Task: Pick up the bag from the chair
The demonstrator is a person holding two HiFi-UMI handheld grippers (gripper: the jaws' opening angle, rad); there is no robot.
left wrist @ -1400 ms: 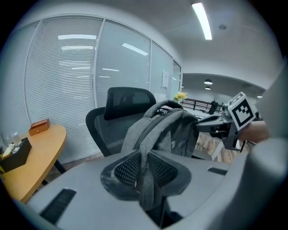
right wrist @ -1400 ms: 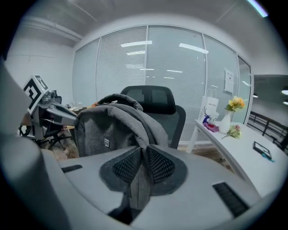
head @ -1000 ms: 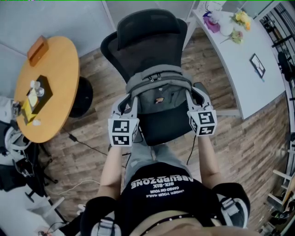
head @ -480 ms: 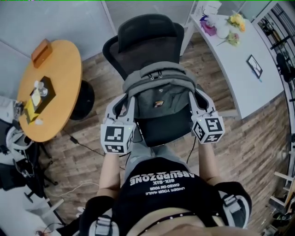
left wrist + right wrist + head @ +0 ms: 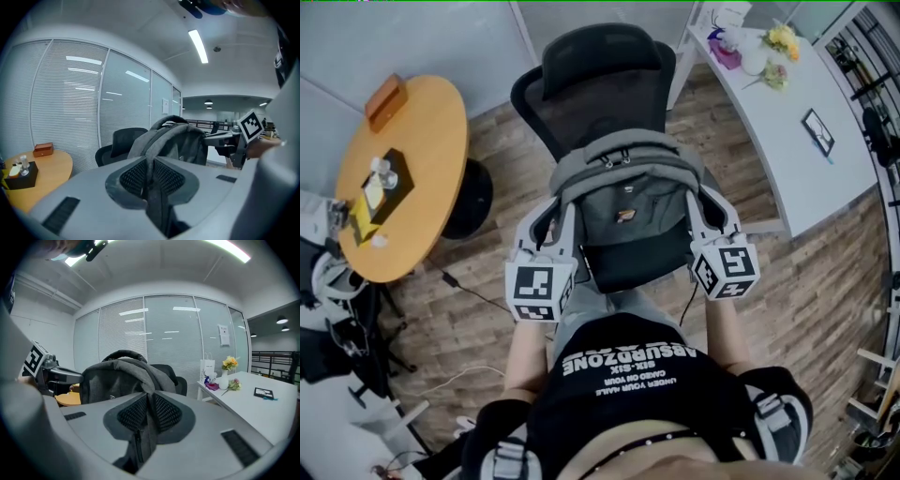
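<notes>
A grey backpack (image 5: 623, 202) hangs between my two grippers, just above the seat of a black office chair (image 5: 598, 86). My left gripper (image 5: 563, 208) is shut on the bag's left side, where its mesh pads pinch a fold of grey fabric (image 5: 151, 168). On the other side my right gripper (image 5: 695, 202) is shut on a fold with a zipper (image 5: 148, 412). The bag (image 5: 180, 140) fills the middle of the left gripper view, with the chair back behind it. In the right gripper view the bag (image 5: 117, 378) bulges left of the jaws.
A round orange table (image 5: 412, 141) with a black box (image 5: 380, 186) and a brown box (image 5: 382, 100) stands at the left. A white desk (image 5: 783, 141) with flowers (image 5: 787, 42) runs along the right. A cable (image 5: 473, 295) lies on the wooden floor.
Both grippers have risen with the bag held between them, so the bag sits higher above the chair seat. The marker cubes have drawn nearer to the head camera.
</notes>
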